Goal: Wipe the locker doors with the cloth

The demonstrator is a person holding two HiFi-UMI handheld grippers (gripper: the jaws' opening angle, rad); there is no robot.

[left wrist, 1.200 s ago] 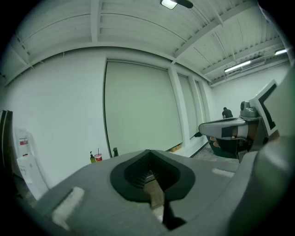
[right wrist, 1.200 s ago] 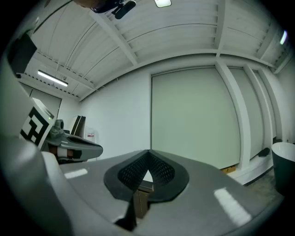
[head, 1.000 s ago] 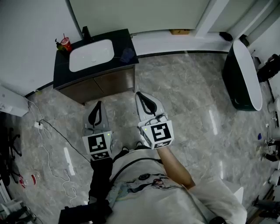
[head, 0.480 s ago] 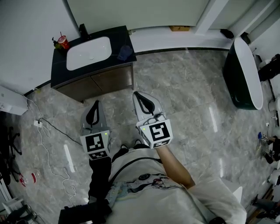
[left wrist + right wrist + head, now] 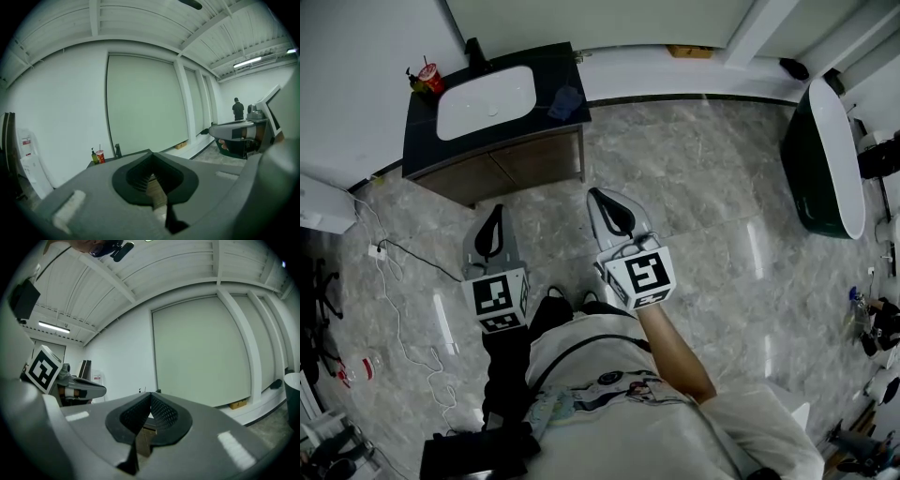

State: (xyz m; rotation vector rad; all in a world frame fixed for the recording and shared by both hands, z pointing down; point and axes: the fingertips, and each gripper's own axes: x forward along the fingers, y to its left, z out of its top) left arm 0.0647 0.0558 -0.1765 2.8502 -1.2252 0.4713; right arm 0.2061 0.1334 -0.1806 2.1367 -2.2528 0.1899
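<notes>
Both left claw (image 5: 495,214) and right claw (image 5: 602,199) hover shut before cabinet (image 5: 517,165).

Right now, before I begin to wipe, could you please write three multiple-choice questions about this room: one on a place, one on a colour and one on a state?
1. Where does the blue cloth lie?
A) on the floor
B) on the dark counter, to the right of the white basin
C) hung on the wall

2. What colour is the cup beside the basin?
A) red
B) yellow
C) green

3. How do the left tool and the right tool stand?
A) both shut and empty
B) both wide open
C) the right one shut on the cloth

Answers:
1 B: the cloth rests on the counter top, next to the basin.
2 A: the cup with the straw is red.
3 A: each tool's own view shows its jaws together with nothing between them.
</notes>
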